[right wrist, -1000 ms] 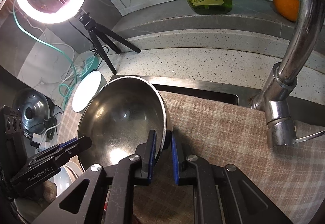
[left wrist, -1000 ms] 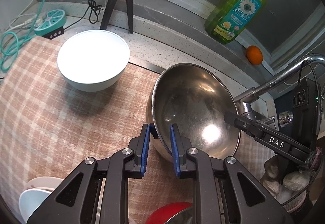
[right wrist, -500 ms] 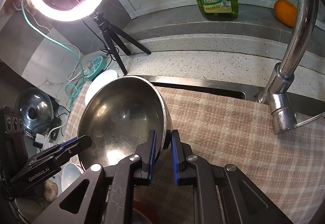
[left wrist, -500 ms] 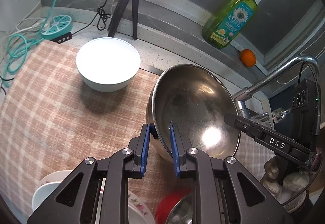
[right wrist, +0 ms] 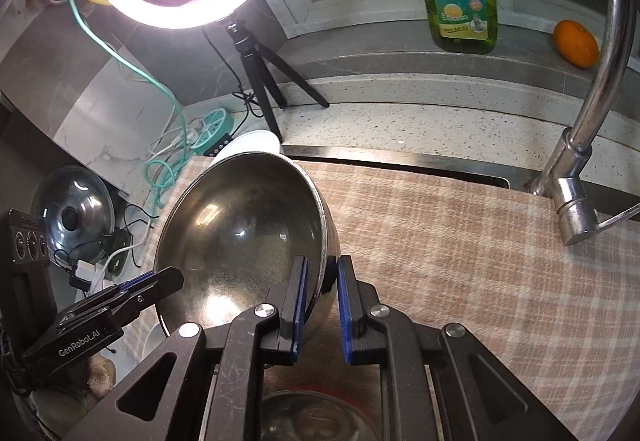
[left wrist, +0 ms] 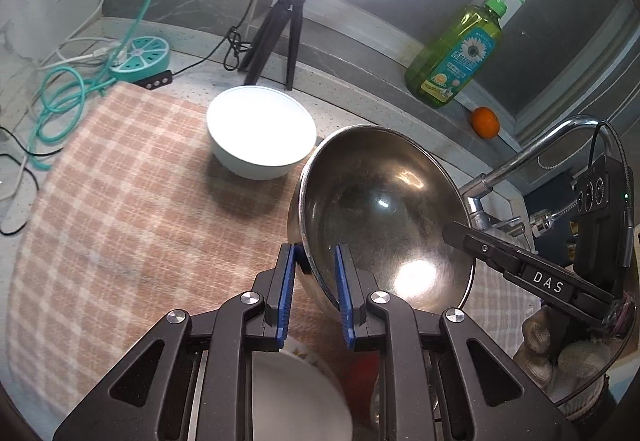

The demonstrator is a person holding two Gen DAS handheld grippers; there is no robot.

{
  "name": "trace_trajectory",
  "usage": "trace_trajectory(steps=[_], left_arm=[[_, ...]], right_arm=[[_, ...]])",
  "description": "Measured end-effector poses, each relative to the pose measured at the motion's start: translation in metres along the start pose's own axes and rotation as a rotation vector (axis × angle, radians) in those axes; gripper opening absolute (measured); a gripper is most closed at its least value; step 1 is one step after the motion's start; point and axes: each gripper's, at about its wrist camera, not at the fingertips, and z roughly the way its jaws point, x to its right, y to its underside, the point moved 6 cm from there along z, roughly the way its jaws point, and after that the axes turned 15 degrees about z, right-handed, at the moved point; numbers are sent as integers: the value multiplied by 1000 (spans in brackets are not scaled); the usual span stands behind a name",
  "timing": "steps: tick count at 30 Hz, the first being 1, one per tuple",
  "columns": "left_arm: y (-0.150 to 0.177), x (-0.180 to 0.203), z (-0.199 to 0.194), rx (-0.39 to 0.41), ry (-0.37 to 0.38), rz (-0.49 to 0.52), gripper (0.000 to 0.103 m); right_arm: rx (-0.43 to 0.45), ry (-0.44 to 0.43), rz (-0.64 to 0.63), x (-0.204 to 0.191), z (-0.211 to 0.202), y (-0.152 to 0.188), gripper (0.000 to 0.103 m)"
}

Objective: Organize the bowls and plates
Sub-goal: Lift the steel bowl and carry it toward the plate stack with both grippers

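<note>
A large steel bowl [left wrist: 384, 217] hangs tilted above the checked cloth [left wrist: 120, 225], held by both grippers. My left gripper [left wrist: 314, 261] is shut on its left rim. My right gripper [right wrist: 320, 273] is shut on its right rim; the bowl fills the left of the right wrist view [right wrist: 240, 229]. A white bowl [left wrist: 262, 135] stands on the cloth behind it, and its edge peeks over the steel bowl in the right wrist view [right wrist: 250, 145]. Under my left gripper lie a white flowered plate [left wrist: 296, 397] and something red [left wrist: 362, 381]. A steel dish [right wrist: 316, 417] lies under my right gripper.
A faucet [right wrist: 588, 121] rises at the right. A green soap bottle [left wrist: 456, 57] and an orange [left wrist: 485, 122] stand on the back ledge. A ring light on a tripod [right wrist: 260, 77], a teal power strip [left wrist: 140, 57] and cables sit at the back left. A pot lid [right wrist: 76, 213] lies left.
Both grippers have lifted and pulled back with the steel bowl, so the white bowl and cloth look farther away. The plate and dishes below have come into view.
</note>
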Motion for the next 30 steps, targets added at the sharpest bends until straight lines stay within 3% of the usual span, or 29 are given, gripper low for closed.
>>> trace_trajectory(steps=[30], left_arm=[[47, -120, -80, 29, -56, -58, 18]], right_arm=[[-21, -33, -77, -137, 41, 67, 13]])
